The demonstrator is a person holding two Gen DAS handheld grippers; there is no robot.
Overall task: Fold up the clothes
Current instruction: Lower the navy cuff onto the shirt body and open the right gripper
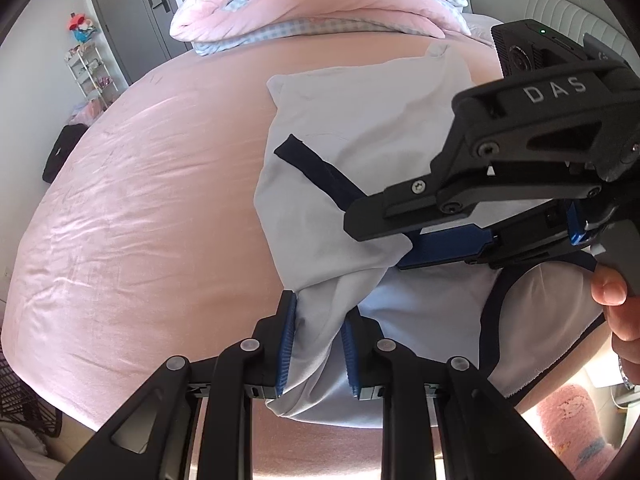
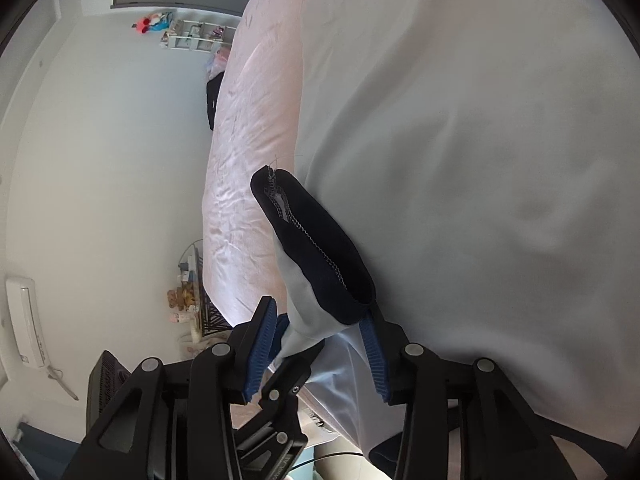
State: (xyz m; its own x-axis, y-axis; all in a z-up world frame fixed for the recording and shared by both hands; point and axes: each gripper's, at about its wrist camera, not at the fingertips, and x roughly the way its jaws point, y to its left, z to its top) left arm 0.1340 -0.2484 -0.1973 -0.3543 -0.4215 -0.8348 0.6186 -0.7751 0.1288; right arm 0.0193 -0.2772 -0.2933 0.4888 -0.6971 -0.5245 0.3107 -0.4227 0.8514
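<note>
A pale grey T-shirt (image 1: 360, 120) with navy trim lies on the pink bed sheet (image 1: 160, 200). Its sleeve with the navy cuff (image 1: 312, 168) is folded in over the body. At the bottom of the left wrist view, my left gripper (image 1: 319, 344) is shut on a bunched fold of the shirt's near edge. From the right comes my right gripper (image 1: 376, 246), held by a person's hand (image 1: 616, 304). In the right wrist view the right gripper (image 2: 320, 312) stands open, with the navy cuff (image 2: 312, 248) and sleeve loose between its pads. One of the left gripper's fingers (image 2: 294, 368) shows just below it.
A folded pink and checked quilt (image 1: 320, 4) lies at the far end of the bed, beside a grey padded headboard (image 1: 540, 4). A white shelf rack (image 1: 90, 68) and a black bag (image 1: 60, 152) stand past the bed's left edge. The shirt (image 2: 480, 160) fills the right wrist view's right side.
</note>
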